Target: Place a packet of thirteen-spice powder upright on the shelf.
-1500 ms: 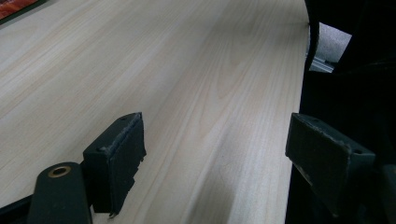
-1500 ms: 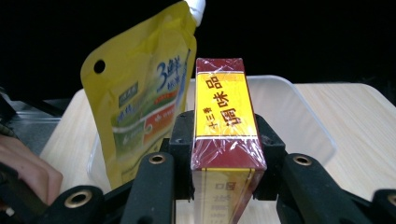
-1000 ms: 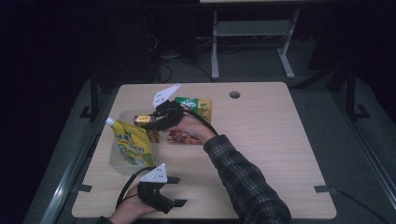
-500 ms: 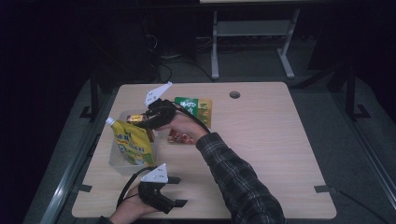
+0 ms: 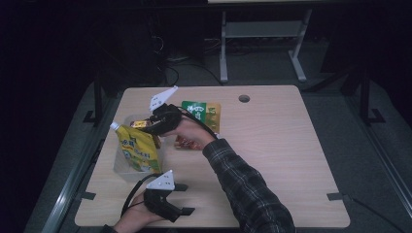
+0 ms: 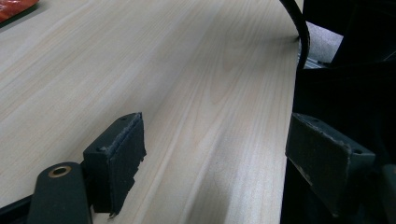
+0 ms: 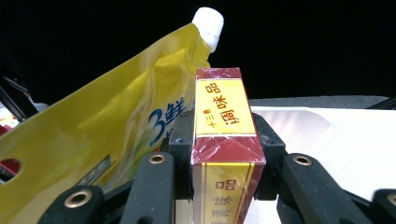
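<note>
My right gripper is shut on a small red and yellow seasoning box, held over the far end of a clear plastic tub at the table's left. In the right gripper view the box stands upright between the pads, close beside a yellow spouted pouch with a white cap. That pouch stands in the tub. My left gripper rests open near the front edge. Its jaws stand wide over bare wood, one pad past the table's edge.
A green packet lies flat behind the right hand. A red packet lies partly under the wrist, and its corner appears in the left gripper view. A cable hole sits at the back. The table's right half is bare wood.
The right gripper has carried the box a little to the left, from beside the tub to over its far end. The left gripper has stayed put.
</note>
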Demonstrator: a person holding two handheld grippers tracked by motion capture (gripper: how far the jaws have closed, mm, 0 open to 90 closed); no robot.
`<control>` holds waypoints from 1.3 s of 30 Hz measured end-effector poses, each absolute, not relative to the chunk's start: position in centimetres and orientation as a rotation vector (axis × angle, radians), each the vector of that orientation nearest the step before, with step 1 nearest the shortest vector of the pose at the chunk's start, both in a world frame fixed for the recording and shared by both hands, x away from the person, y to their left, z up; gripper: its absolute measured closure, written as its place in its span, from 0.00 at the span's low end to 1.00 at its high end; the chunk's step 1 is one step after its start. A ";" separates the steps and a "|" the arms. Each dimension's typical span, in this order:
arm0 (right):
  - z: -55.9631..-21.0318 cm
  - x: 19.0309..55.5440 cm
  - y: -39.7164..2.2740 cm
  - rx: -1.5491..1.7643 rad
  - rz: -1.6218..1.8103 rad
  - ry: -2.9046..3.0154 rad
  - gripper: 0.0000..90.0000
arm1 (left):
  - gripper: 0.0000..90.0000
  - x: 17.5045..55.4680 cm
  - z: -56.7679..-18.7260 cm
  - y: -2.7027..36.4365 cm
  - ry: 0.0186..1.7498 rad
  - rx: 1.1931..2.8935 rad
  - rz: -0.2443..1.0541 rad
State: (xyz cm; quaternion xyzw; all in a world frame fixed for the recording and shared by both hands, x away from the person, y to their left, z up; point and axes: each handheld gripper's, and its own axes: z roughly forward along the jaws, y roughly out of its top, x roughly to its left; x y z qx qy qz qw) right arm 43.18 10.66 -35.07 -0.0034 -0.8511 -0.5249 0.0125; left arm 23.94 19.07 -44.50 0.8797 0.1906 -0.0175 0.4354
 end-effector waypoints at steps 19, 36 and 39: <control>-35.9 43.4 10.6 -0.026 -1.598 -2.682 0.75 | 0.22 24.0 -44.6 19.1 0.485 2.190 -0.048; -38.4 43.1 13.0 -0.012 -1.588 -2.691 0.74 | 0.22 24.0 -44.6 19.1 0.464 2.201 -0.042; -38.9 43.1 12.8 -0.006 -1.591 -2.691 0.74 | 0.22 24.0 -44.6 19.0 0.465 2.200 -0.043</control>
